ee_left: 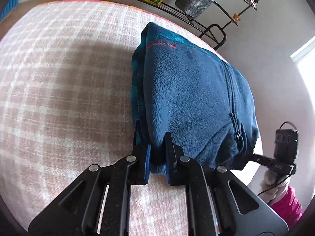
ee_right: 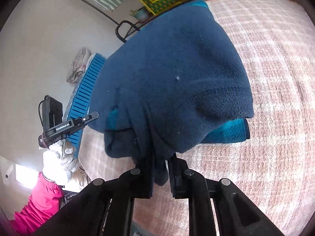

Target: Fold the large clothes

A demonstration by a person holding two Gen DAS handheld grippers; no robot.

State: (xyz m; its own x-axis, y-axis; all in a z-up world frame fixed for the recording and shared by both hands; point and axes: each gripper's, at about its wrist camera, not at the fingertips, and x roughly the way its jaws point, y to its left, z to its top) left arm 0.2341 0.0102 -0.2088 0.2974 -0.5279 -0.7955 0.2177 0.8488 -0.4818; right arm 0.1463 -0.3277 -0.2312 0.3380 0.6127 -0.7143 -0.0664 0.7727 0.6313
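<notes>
On the plaid bed cover [ee_left: 59,78], both grippers pinch the folded navy fleece jacket [ee_left: 189,90]: left gripper [ee_left: 153,137] at its six-o'clock edge, right gripper [ee_right: 162,161] likewise; "GenRobot.AI" reads at nine o'clock.

You see a dark blue fuzzy fleece jacket [ee_left: 193,90] on a coarse-woven pink plaid cloth [ee_left: 65,82]; at six o'clock, your matt black plastic left gripper [ee_left: 153,137] carries shiny metal pins.

Wide open surface [ee_left: 59,82] left of the fleece [ee_left: 189,90], room for tongs there; black rack [ee_left: 196,19] crowds the far edge, blue crate [ee_right: 86,98] flanks the other side
</notes>
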